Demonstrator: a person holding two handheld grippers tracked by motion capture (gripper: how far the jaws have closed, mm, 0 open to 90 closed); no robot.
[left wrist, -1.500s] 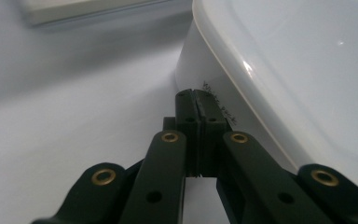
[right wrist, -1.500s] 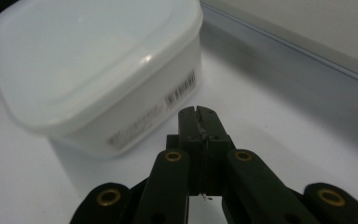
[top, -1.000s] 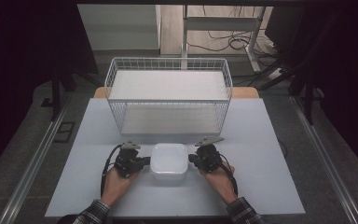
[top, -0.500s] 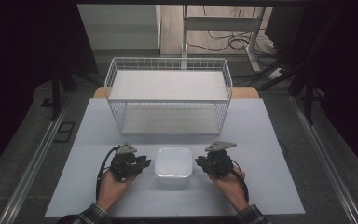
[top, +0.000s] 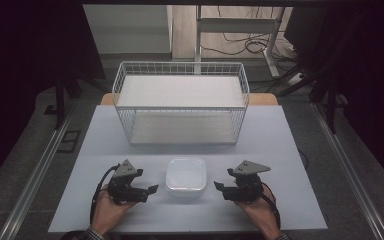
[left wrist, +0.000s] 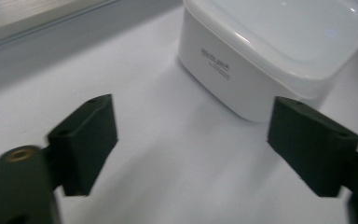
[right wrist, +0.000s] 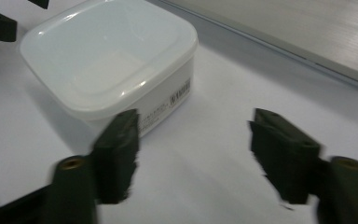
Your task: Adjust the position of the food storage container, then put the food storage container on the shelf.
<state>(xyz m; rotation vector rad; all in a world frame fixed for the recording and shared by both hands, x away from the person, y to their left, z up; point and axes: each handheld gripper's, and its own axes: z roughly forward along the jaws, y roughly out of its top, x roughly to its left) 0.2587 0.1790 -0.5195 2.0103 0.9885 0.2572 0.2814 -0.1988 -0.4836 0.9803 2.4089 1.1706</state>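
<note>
A white lidded plastic container sits on the pale table near the person's edge, between the two grippers and touching neither. Its lid is on, and a small printed label shows on one side wall in the right gripper view, with a line of small print on another wall in the left gripper view.

The left gripper, held in the person's left hand, rests just left of the container with its jaws pointing toward it. In the left gripper view its two black jaws stand wide apart with bare table between them and nothing held; the container lies ahead, beyond the jaw tips.

The right gripper, held in the right hand, mirrors it just right of the container. In the right gripper view its jaws are likewise spread wide and empty, with the container ahead and off to one side of the gap.

Farther back on the table stands a white wire basket, well apart from the container and both grippers.
</note>
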